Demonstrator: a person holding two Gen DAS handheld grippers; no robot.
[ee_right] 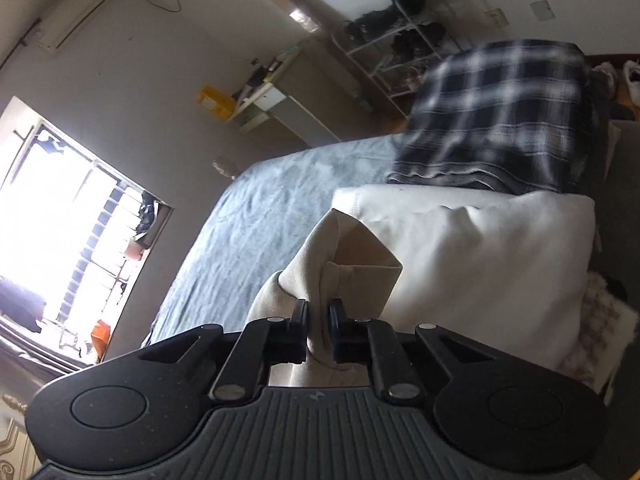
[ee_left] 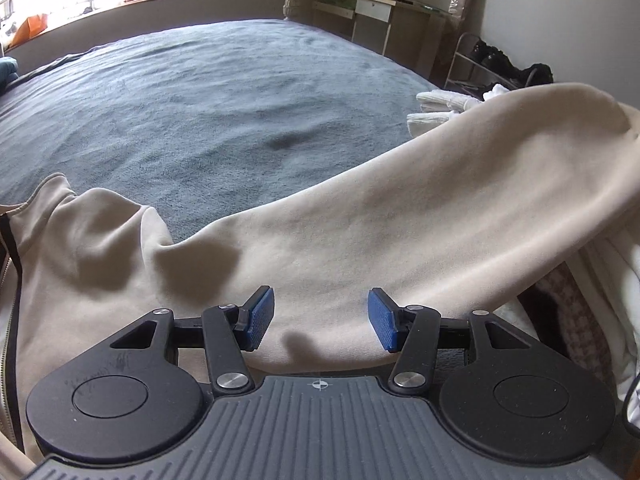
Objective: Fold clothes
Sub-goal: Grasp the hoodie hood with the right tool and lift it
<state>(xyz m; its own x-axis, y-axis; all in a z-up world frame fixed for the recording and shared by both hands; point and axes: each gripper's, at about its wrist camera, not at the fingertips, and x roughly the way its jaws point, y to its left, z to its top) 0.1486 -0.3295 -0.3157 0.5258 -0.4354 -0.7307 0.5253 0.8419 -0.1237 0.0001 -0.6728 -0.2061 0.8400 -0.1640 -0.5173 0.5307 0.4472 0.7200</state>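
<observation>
A beige zip-up garment (ee_left: pixel 360 220) is draped across the near edge of the grey bed (ee_left: pixel 200 100); its sleeve rises up to the right, and the dark zipper (ee_left: pixel 12 248) runs down the far left. My left gripper (ee_left: pixel 320 300) hovers over the garment's body with its blue pads (ee_left: pixel 260 316) wide apart and pressing on nothing. In the right wrist view, my right gripper (ee_right: pixel 318 312) is shut on a bunched fold of the beige garment (ee_right: pixel 348 256), which stands up in a peak above the jaws.
A folded cream garment (ee_right: pixel 480 264) and a folded plaid shirt (ee_right: pixel 500 120) lie on the bed (ee_right: pixel 260 208) beyond the right gripper. White folded items (ee_left: pixel 436 108) sit at the bed's right edge. A desk (ee_left: pixel 372 4), a metal rack (ee_right: pixel 400 44) and a bright window (ee_right: pixel 60 208) line the walls.
</observation>
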